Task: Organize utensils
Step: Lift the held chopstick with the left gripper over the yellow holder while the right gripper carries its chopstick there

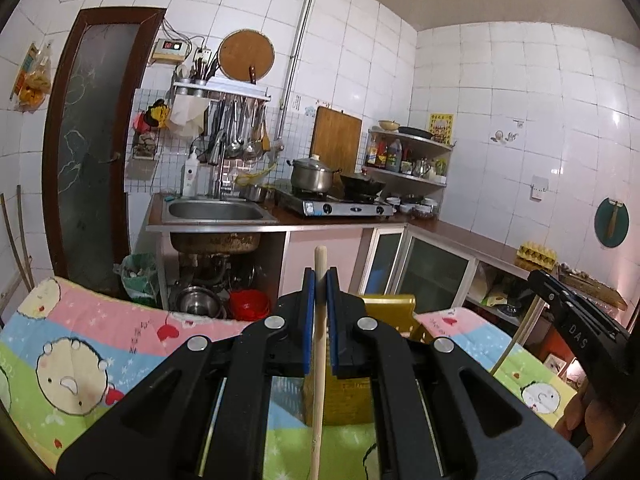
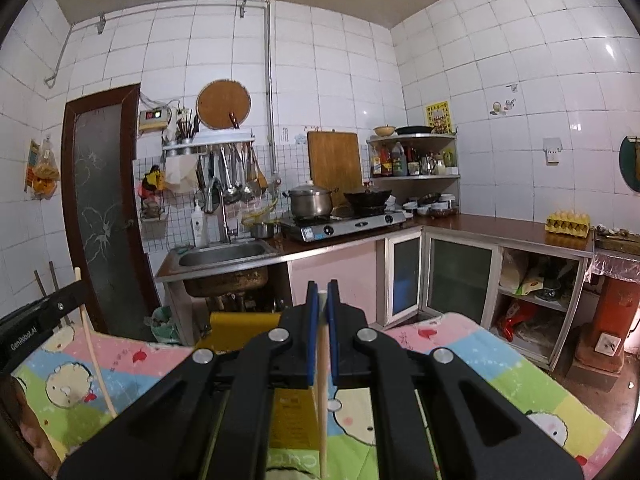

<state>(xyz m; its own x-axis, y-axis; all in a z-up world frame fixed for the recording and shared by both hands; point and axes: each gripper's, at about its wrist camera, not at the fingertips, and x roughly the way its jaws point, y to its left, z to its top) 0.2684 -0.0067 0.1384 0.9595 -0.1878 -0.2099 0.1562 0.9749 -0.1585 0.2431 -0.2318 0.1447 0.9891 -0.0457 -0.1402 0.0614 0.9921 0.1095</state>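
My left gripper [image 1: 320, 276] is shut on a pale wooden chopstick [image 1: 318, 380], which stands nearly upright and pokes out above the blue pads [image 1: 308, 312]. My right gripper [image 2: 323, 289] is shut on a second wooden chopstick [image 2: 322, 392], also upright, with its top level with the pad tips. A yellow box [image 1: 352, 396] sits on the table just beyond both grippers and shows again in the right wrist view as the yellow box [image 2: 245, 326]. Each gripper appears at the edge of the other's view: the right gripper [image 1: 538, 278] and the left gripper [image 2: 78, 286] with its chopstick [image 2: 93, 344].
The table wears a pastel cartoon-print cloth [image 1: 80, 344]. Beyond it are a steel sink [image 1: 214, 212], a gas stove [image 1: 340, 206] with a pot and a wok, a rack of hanging utensils [image 1: 240, 128], a corner shelf of bottles [image 1: 408, 156] and an egg tray [image 2: 568, 222].
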